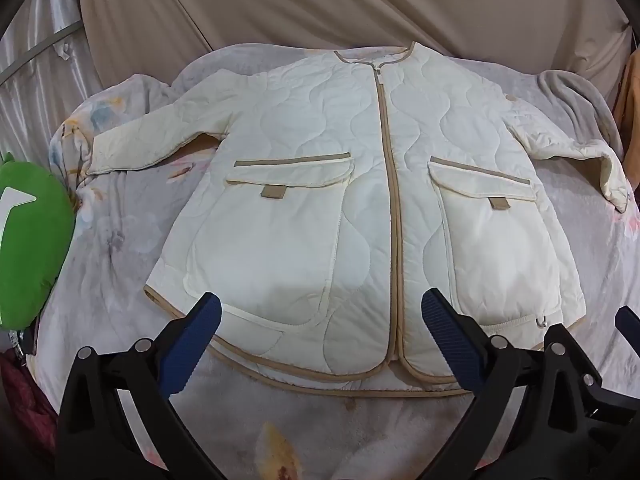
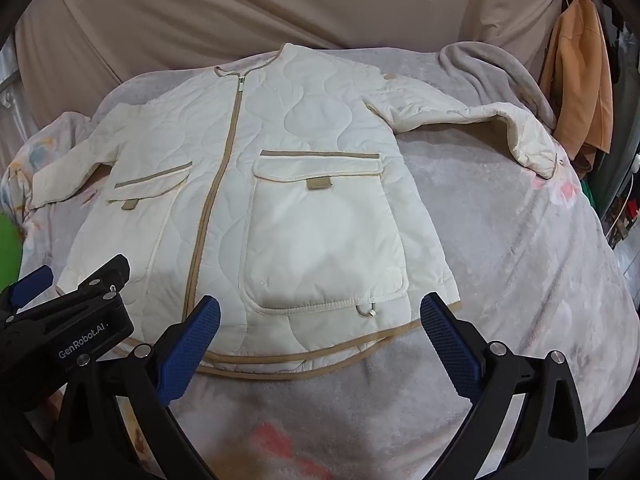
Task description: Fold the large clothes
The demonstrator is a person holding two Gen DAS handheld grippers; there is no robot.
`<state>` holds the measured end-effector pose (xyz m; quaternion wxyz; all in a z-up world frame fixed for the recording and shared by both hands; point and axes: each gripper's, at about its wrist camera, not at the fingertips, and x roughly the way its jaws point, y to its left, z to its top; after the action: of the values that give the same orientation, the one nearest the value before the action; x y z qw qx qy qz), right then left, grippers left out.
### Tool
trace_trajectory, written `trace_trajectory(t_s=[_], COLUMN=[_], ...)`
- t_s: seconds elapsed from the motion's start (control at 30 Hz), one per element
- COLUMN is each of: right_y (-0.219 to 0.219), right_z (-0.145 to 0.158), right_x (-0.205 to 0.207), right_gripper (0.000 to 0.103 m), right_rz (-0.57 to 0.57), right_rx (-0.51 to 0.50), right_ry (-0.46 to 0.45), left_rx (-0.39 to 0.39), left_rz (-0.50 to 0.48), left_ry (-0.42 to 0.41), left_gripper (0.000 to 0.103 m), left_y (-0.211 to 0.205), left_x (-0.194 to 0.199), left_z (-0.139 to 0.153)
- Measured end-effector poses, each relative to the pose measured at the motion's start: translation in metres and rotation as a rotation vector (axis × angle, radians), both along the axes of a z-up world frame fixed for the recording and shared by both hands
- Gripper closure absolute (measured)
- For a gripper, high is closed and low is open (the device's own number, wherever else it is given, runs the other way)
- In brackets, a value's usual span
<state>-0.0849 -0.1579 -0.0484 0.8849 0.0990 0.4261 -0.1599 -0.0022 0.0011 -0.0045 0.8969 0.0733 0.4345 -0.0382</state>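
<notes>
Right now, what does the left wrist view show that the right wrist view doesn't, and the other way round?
Left wrist only: the white mark on the green cushion and the striped curtain.

Right wrist only: the orange garment hanging at the right, and the lettering on the left gripper.

Both: the jacket lying flat and zipped on the blanket, sleeves spread, unfolded, with the left gripper and right gripper open and empty.

jacket (image 1: pixel 320 184): 1 | pockets (image 1: pixel 276 236): 2 | gripper (image 1: pixel 320 320): 2 | blanket (image 1: pixel 112 248): 1
</notes>
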Motion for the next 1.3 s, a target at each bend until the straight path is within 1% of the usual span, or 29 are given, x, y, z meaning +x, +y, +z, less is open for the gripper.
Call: trace_trajectory(t_s=[0.23, 0.4, 1.3], right_y=[-0.0026, -0.0025, -0.0029], right_z=[0.0002, -0.0003, -0.0027], right_x=[-0.0028, -0.0028, -0.0012], right_gripper=[0.005, 0.005, 0.005], right_rz=[0.004, 0.004, 0.003], right_rx=[-0.006, -0.006, -0.002], right_ry=[0.004, 0.007, 0.008], left_rx=[0.002, 0.008, 0.010], left_rz=[0.001, -0.001, -0.001], left_ry=[0.003, 0.003, 0.008], left_gripper=[0.005, 0.005, 0.005], left_y=[-0.0007, -0.0043, -0.0041], left_x=[-0.0007, -0.0075, -0.0065], left_z=[-0.0009, -0.0070, -0.0062])
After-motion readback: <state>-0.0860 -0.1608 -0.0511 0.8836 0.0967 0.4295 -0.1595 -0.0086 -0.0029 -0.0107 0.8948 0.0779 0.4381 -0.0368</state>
